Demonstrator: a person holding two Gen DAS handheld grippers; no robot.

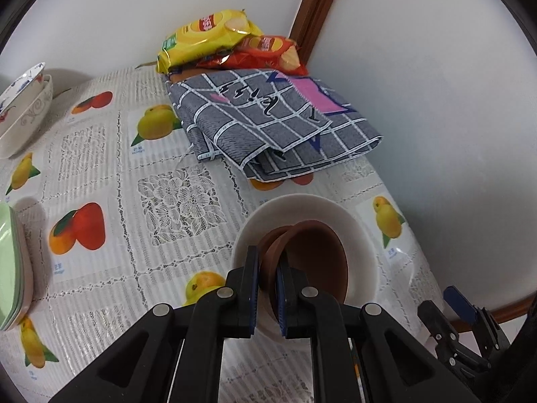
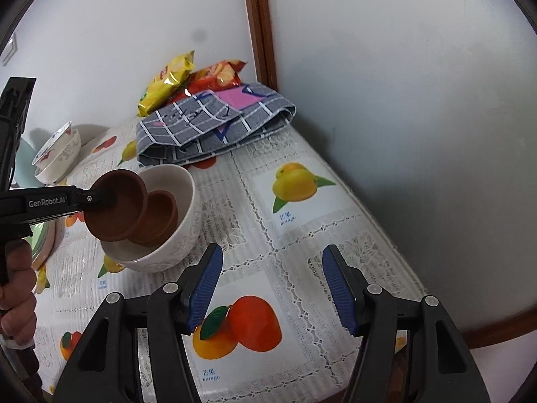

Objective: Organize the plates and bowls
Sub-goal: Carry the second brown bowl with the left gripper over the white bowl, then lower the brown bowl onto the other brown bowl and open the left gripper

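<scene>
The left gripper's fingers pinch the rim of a brown bowl, holding it tilted over a white bowl on the worktop, where another brown bowl sits. The right gripper's fingers are spread, empty.

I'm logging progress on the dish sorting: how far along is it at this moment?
Done: two patterned bowls sit nested at the far edge, and green plates are stacked at the table's side. In hand: the left gripper grips a brown bowl by its rim, tilted over the white bowl, with a second brown bowl already inside. The right gripper is open and holds nothing. Left: setting it down.
</scene>
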